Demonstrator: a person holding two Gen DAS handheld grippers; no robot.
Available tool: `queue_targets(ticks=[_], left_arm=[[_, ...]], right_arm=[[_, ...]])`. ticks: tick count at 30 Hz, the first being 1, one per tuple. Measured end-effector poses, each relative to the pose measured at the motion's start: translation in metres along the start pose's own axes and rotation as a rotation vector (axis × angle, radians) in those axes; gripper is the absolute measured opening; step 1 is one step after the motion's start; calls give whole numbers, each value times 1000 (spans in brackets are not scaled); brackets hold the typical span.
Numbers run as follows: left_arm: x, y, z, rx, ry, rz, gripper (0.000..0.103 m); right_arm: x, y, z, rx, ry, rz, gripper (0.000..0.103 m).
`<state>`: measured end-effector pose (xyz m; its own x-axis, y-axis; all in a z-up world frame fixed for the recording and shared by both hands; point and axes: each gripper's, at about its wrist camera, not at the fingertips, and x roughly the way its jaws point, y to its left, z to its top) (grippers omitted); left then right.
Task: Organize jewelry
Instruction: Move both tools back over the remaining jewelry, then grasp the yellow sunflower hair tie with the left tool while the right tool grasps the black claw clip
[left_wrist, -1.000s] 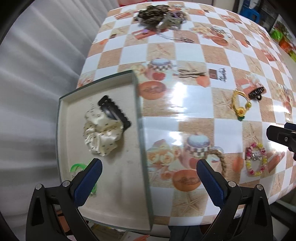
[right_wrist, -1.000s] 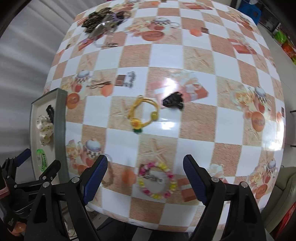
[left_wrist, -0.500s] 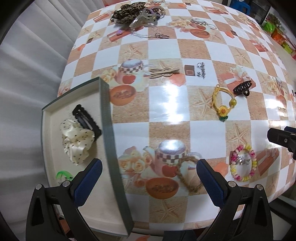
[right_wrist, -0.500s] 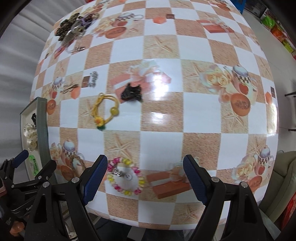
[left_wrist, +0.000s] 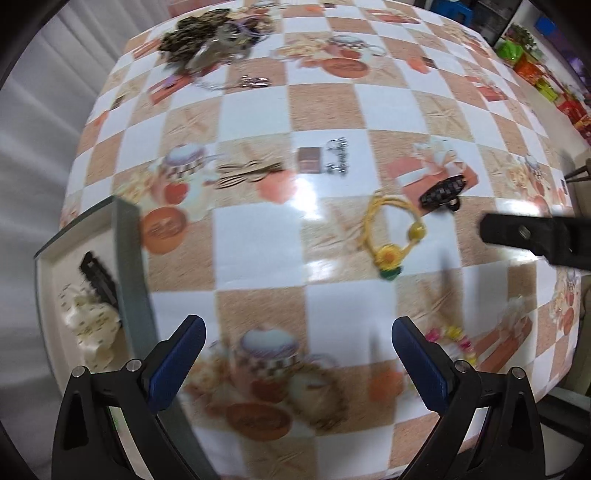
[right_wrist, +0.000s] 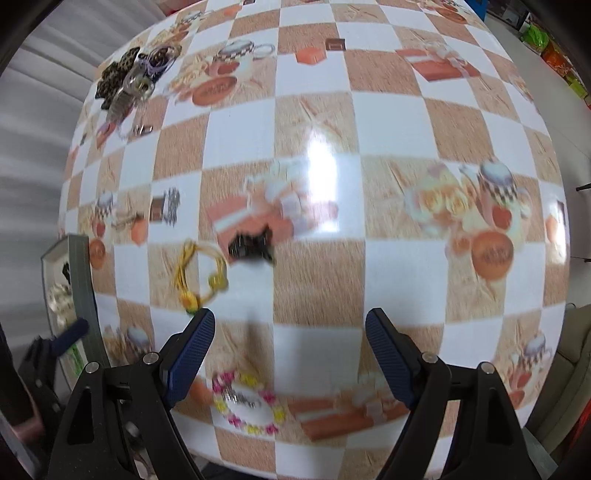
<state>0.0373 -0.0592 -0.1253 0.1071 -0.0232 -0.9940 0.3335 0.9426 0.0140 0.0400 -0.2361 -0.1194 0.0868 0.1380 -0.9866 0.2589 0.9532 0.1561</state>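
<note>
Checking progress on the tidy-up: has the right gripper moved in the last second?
Yes. The right gripper has moved forward over the beaded bracelet, toward the black hair clip.

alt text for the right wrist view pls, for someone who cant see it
The open right gripper hovers empty over a checkered tablecloth, with a beaded bracelet just below its fingers. Farther out lie a yellow hair tie and a black clip; a tray sits at the left edge.

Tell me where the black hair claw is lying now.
The black hair claw lies on the tablecloth in the right half of the left wrist view, just right of the yellow bracelet, outside the tray.
</note>
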Motion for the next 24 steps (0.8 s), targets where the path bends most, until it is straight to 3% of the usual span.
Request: queue_targets(ticks=[1, 4, 9, 13, 15, 17, 20, 22, 24], left_arm=[[3, -3, 2, 1, 0, -4, 93], [10, -12, 6, 0, 8, -9, 93], [17, -21, 13, 0, -9, -32, 93], [22, -27, 19, -5, -10, -40, 93], [24, -30, 21, -3, -11, -41, 93], [25, -34, 23, 3, -13, -42, 93], [27, -41, 26, 12, -17, -44, 92], [30, -48, 31, 19, -14, -43, 78], [35, -55, 37, 22, -5, -37, 78]], right_arm=[[2, 0, 5, 2, -2, 7, 86], [9, 2, 16, -5, -1, 27, 84], [23, 9, 28, -39, 12, 49, 67], [35, 12, 35, -46, 28, 58, 46], [36, 13, 38, -59, 17, 54, 42], [37, 16, 40, -77, 16, 52, 30], [35, 16, 40, -94, 11, 45, 27], [33, 14, 38, -98, 3, 39, 27], [32, 9, 38, -87, 2, 37, 26]])
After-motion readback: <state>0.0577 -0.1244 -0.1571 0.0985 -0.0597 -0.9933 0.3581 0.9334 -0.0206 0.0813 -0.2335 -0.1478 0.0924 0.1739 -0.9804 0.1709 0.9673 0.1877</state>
